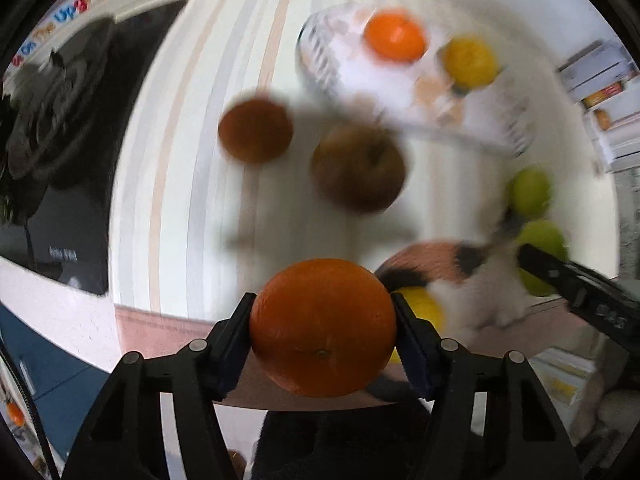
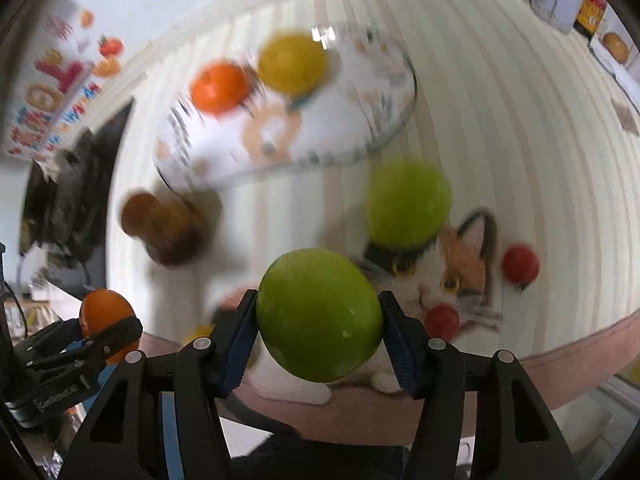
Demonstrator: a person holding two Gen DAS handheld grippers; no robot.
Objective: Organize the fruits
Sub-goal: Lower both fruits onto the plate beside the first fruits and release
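Fruits in hand first: left gripper (image 1: pixel 322 326) is clamped, jaws about half apart, on an orange (image 1: pixel 323 326), low centre of its view; right gripper (image 2: pixel 318 322) likewise grips a green apple (image 2: pixel 319 316), low centre of its own view. Both fruits appear lifted clear of the striped mat (image 1: pixel 192 184).

Outward from the tools: a brown apple (image 1: pixel 358 168) and a dark round fruit (image 1: pixel 255 130) lie mid-frame on the mat. A second green apple (image 2: pixel 408 204) sits just above the printed cat (image 2: pixel 452 276), two small red fruits (image 2: pixel 520 265) to its right.

Progress, judged: the glass dish (image 2: pixel 372 148), upper centre, holds one orange fruit (image 2: pixel 219 87) and one yellow fruit (image 2: pixel 293 62). Two are in transit; at least five remain on the mat. Task looks under half done.

Writing: "On The Upgrade" in coloured letters, upper left of the left view. Other labels are too blurred to read.
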